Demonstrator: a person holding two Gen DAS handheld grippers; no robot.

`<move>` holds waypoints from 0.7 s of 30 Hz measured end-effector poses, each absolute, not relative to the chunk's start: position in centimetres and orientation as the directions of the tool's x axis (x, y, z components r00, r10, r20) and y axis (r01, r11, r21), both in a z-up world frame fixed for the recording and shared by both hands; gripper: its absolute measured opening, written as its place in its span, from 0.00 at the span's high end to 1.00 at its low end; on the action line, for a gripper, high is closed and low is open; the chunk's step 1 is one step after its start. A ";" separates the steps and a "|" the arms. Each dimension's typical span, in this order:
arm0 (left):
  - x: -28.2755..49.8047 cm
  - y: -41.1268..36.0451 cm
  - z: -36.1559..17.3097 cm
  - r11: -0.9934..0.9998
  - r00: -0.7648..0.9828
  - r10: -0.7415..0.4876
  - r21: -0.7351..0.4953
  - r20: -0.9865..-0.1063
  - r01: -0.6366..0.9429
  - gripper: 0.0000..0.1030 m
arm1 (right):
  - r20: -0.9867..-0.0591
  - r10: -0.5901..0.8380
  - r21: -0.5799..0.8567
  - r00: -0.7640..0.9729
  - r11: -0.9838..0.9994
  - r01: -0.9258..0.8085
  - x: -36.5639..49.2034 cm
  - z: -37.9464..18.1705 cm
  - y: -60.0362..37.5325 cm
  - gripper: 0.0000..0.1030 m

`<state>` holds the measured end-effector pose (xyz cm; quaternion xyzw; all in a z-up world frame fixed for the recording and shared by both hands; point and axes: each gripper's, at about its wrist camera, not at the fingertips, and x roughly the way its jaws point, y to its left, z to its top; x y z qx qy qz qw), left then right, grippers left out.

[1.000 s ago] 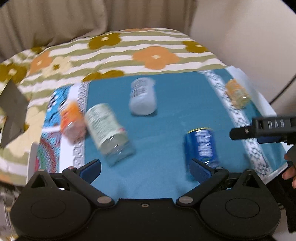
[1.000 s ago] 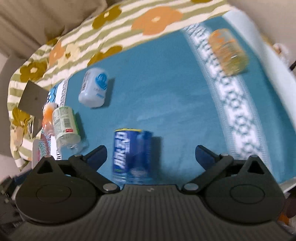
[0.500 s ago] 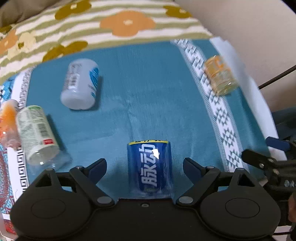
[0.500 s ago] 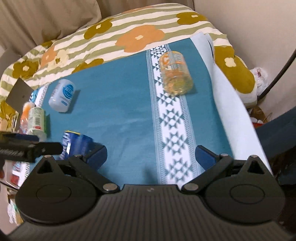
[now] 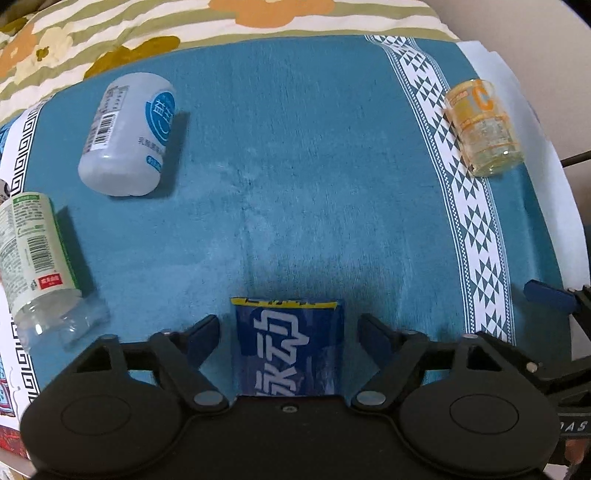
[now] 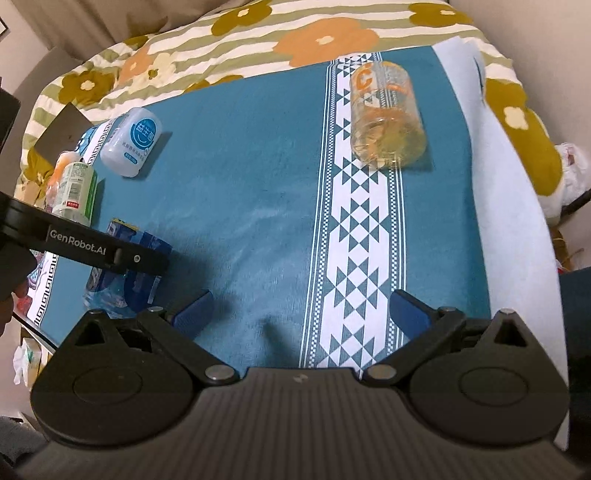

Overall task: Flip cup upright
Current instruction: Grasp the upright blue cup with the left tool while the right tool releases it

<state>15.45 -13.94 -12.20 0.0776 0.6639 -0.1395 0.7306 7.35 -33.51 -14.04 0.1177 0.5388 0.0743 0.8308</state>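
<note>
A blue cup (image 5: 290,347) with white lettering lies on its side on the teal cloth (image 5: 314,184). My left gripper (image 5: 290,338) is open, its jaws on either side of the cup without touching it. In the right wrist view the cup (image 6: 125,273) lies partly behind the left gripper's arm (image 6: 85,249). My right gripper (image 6: 301,312) is open and empty above the cloth's white patterned band. An orange-printed clear cup (image 6: 386,118) lies on its side far ahead of it, also visible in the left wrist view (image 5: 484,127).
A white cup with a blue logo (image 5: 127,134) and a green-labelled clear cup (image 5: 37,262) lie on their sides at the left. A flowered striped blanket (image 5: 258,18) lies beyond the cloth. The table edge (image 6: 517,206) drops off at the right.
My left gripper has moved forward so the blue cup sits deeper between its open jaws. My right gripper has moved slightly left and closer to the cloth.
</note>
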 end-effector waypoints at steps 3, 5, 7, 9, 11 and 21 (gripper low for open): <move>15.7 -14.0 -12.7 0.950 0.063 -0.085 -0.062 -0.994 0.307 0.32 | -0.876 0.263 0.294 0.404 0.956 0.016 7.8 -14.4 -34.0 0.00; 15.9 -13.9 -12.9 0.951 0.052 -0.081 -0.061 -0.995 0.304 0.34 | -0.875 0.269 0.302 0.402 0.953 0.019 8.1 -14.7 -34.3 0.00; 15.9 -13.8 -13.1 0.953 0.051 -0.084 -0.065 -0.995 0.297 0.34 | -0.876 0.273 0.303 0.397 0.953 0.016 8.3 -14.8 -34.4 0.00; 16.0 -13.6 -13.1 0.955 0.048 -0.092 -0.074 -0.995 0.287 0.34 | -0.877 0.277 0.306 0.393 0.952 0.012 8.4 -15.0 -34.4 0.00; 15.9 -13.5 -13.0 0.956 0.049 -0.096 -0.079 -0.994 0.284 0.35 | -0.878 0.283 0.310 0.387 0.951 0.008 8.4 -15.1 -34.3 0.00; 15.2 -13.0 -11.2 0.955 0.094 -0.135 -0.104 -0.986 0.278 0.35 | -0.870 0.300 0.325 0.390 0.946 -0.002 8.2 -14.8 -33.7 0.00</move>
